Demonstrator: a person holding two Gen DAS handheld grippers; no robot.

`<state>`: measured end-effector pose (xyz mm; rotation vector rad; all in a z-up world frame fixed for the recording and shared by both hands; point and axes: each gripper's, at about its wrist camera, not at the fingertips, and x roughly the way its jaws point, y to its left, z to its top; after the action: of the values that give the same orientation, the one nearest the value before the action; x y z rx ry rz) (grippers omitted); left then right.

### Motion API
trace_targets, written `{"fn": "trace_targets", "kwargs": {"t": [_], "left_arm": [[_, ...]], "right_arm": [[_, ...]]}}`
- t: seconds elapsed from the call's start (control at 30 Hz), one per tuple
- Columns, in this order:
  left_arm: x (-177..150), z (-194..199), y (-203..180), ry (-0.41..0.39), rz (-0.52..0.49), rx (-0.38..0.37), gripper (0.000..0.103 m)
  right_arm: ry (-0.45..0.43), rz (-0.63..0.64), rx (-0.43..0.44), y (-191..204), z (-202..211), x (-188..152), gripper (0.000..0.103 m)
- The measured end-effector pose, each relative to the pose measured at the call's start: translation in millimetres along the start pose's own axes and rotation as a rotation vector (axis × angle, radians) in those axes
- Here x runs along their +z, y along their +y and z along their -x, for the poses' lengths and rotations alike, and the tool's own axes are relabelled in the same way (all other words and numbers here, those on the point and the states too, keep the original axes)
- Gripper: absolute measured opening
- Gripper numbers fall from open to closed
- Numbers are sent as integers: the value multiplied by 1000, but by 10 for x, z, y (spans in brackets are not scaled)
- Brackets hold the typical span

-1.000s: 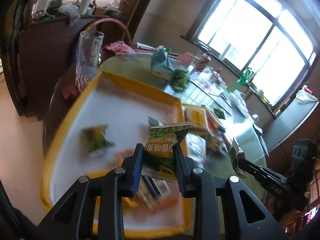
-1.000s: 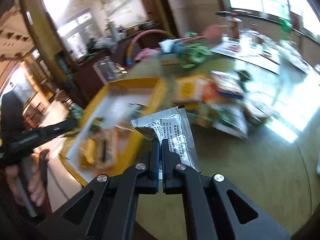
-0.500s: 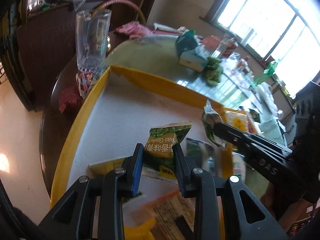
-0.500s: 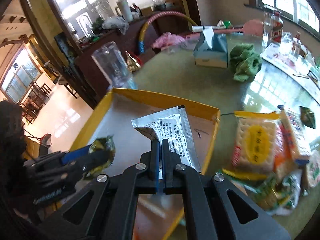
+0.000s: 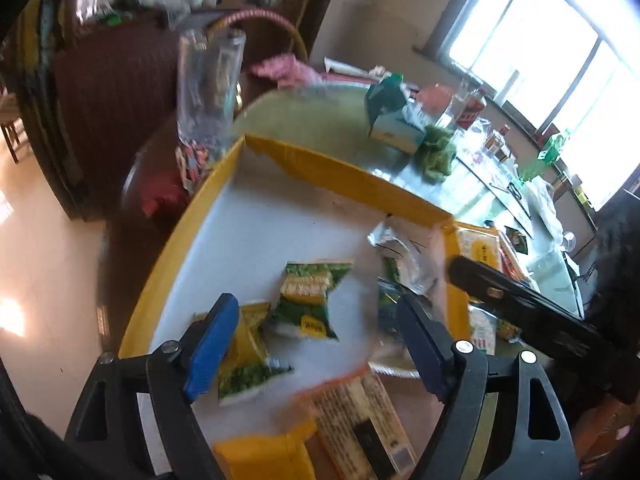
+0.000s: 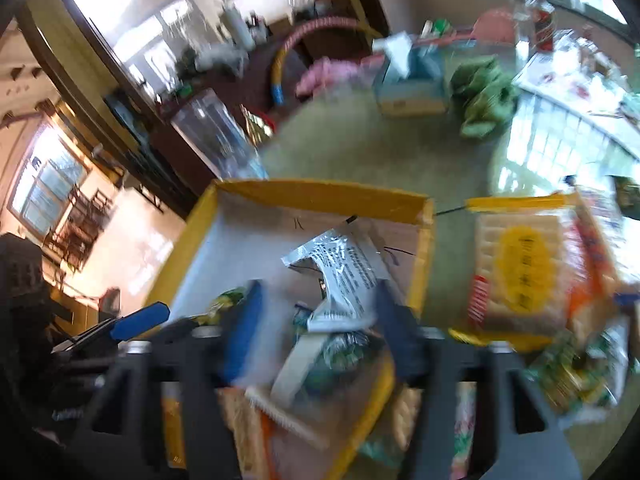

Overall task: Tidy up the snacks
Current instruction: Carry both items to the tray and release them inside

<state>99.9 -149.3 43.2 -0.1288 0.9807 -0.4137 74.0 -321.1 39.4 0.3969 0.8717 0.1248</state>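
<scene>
1. Snacks are sitting partly in the yellow tray [image 5: 332, 168] and partly loose on the round table [image 6: 360, 144], off the tray's right side.
2. Far left in the left wrist view, a clear glass [image 5: 208, 84] is standing just outside the tray's corner; not a task item.
3. Left gripper [image 5: 316, 344] is hovering over the tray with jaws spread wide, having just been opening; nothing is pinched.
4. Green-yellow pea packet [image 5: 310, 300] is lying flat on the tray floor just ahead of the left jaws, apart from both pads, long axis running roughly away from the gripper.
5. A second green-yellow packet [image 5: 244, 364] is lying beside the left blue pad; touching or not, cannot tell.
6. Silver sachet [image 6: 340, 276] is lying in the tray near its right wall, between and ahead of the right gripper's pads, tilted, long axis pointing away from the jaws.
7. Right gripper [image 6: 316, 320] is blurred but jaws are clearly spread, having just been opening; the sachet is sitting free.
8. Judging: both drops look done.
9. Yellow cracker pack [image 6: 520, 276] and the loose pile are lying right of the tray, so the right hand is nearer for the next pickup, reaching rightward across the tray wall.
</scene>
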Motion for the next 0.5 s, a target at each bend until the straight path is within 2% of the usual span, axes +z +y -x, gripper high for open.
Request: {"fn": "trace_targets", "kwargs": {"t": [0.07, 0.13, 0.2, 0.3, 0.4, 0.5], "left_arm": [[-106, 133, -69, -23, -6, -10, 81], [-235, 266, -159, -41, -11, -31, 81], [-369, 385, -264, -54, -12, -67, 81], [-514, 477, -454, -55, -20, -143, 81], [-606, 482, -668, -31, -43, -196, 81], [-658, 454, -844, -25, -81, -198, 81]], "right_arm": [[-33, -2, 18, -17, 252, -106, 69], [-67, -19, 47, -91, 551, -265, 75], [-103, -56, 65, -242, 858, -481, 78], [-136, -98, 44, -491, 1195, -762, 81], [-133, -122, 7, -716, 1353, -964, 81], [-108, -169, -20, -1004, 1407, -1075, 81]]}}
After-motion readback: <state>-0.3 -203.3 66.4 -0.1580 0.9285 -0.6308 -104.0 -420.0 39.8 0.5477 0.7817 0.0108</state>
